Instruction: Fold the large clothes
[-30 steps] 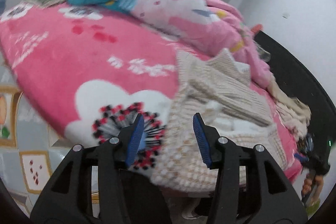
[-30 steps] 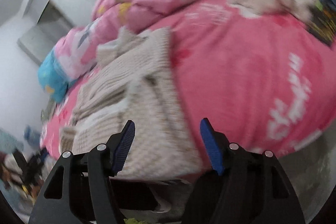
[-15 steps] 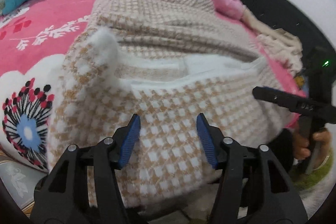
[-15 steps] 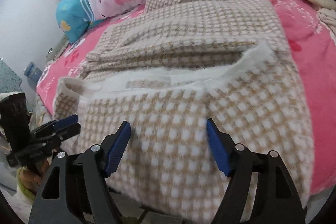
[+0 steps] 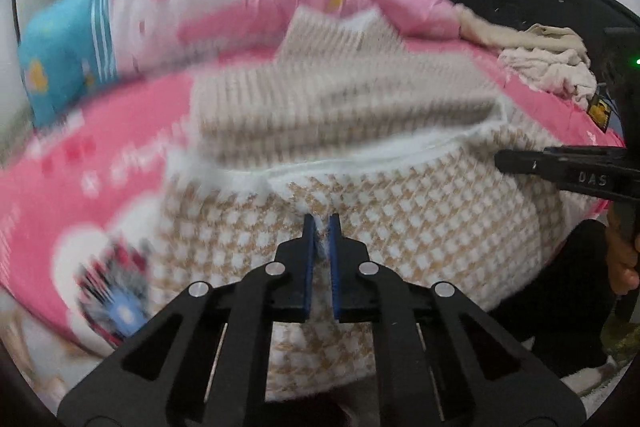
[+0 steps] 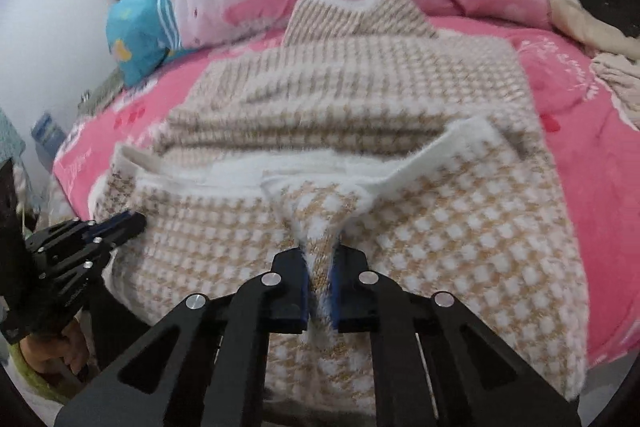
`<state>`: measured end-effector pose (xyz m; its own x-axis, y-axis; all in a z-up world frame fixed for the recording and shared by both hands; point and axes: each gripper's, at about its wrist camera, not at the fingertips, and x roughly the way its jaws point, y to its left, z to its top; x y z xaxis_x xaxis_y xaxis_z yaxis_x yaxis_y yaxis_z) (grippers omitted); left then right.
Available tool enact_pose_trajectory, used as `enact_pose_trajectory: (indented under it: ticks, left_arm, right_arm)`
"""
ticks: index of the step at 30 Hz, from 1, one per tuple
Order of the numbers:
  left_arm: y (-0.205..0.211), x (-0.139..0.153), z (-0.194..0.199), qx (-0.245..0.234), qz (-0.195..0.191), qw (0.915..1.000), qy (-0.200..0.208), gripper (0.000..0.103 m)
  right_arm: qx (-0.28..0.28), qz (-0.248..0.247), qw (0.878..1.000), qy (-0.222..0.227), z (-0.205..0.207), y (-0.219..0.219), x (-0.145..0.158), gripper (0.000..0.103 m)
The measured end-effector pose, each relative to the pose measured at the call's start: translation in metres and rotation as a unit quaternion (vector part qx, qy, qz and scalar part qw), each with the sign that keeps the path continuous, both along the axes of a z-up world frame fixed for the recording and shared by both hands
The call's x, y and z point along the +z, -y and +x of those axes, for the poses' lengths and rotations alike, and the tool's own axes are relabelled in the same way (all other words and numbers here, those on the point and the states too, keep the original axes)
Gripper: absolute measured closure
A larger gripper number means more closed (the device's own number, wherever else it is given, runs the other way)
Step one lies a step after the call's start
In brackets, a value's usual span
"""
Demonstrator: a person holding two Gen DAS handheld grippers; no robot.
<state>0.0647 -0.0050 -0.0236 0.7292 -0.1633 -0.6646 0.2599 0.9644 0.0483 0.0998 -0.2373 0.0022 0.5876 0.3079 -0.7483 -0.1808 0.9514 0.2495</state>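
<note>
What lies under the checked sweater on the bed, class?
A pink blanket shows around the checked sweater, so it appears to run underneath. Anything else beneath is covered by the sweater's folded layers.

Our left tool (image 5: 321,227) points forward and downward, its blue pads (image 5: 307,263) drawn in until only a narrow slit remains, with fuzzy fabric pinched there. Our right tool (image 6: 320,255) tilts down the same way, its pads (image 6: 335,283) clamped on a raised fold of knit. Each tool shows at the edge of the other's view, gripped by a hand (image 6: 52,351).
</note>
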Motion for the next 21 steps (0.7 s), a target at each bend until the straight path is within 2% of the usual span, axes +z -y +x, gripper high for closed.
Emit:
enact_pose_trajectory:
  ticks: [2,6,8,9,11,12,13,14,16,19,21]
  left_arm:
    - [0.006,0.024,-0.002,-0.012,0.014,0.9989,0.044,0.097]
    - [0.017,0.037,0.015,-0.016,0.04,0.9955,0.084,0.097]
    - [0.017,0.024,0.034,-0.013,0.041,0.9967,0.068,0.097]
    - [0.016,0.008,0.048,-0.011,0.043,0.9981,0.042,0.096]
    - [0.014,-0.02,0.066,-0.007,0.04,0.9991,-0.008,0.096]
    - [0.01,-0.039,0.074,-0.005,0.026,0.9987,-0.043,0.095]
    - [0.008,-0.047,0.076,-0.003,0.017,0.9984,-0.054,0.094]
    - [0.006,-0.05,0.076,0.0,0.009,0.9986,-0.052,0.093]
    - [0.005,-0.047,0.074,0.002,0.008,0.999,-0.045,0.092]
    - [0.002,-0.048,0.076,0.005,-0.008,0.9987,-0.051,0.092]
    - [0.001,-0.049,0.076,0.007,-0.013,0.9986,-0.051,0.091]
  right_arm:
    - [-0.013,0.003,1.0,0.027,-0.003,0.005,0.016,0.095]
    - [-0.028,0.008,0.998,0.061,0.006,0.008,0.034,0.095]
    - [-0.03,0.009,0.998,0.05,0.021,0.007,0.021,0.095]
    - [-0.028,0.001,0.999,0.039,0.029,0.003,0.013,0.094]
    - [-0.026,-0.02,0.999,-0.005,0.047,0.001,-0.02,0.084]
    - [-0.025,-0.013,0.999,-0.038,0.054,0.006,-0.037,0.074]
    - [-0.026,0.004,0.999,-0.043,0.054,0.011,-0.04,0.074]
    - [-0.027,0.043,0.998,-0.047,0.051,0.024,-0.038,0.072]
    - [-0.046,0.072,0.996,-0.037,0.041,0.051,-0.023,0.063]
    - [-0.086,0.073,0.994,-0.006,0.024,0.087,-0.007,0.06]
    - [-0.12,0.039,0.992,-0.003,0.02,0.11,-0.006,0.06]
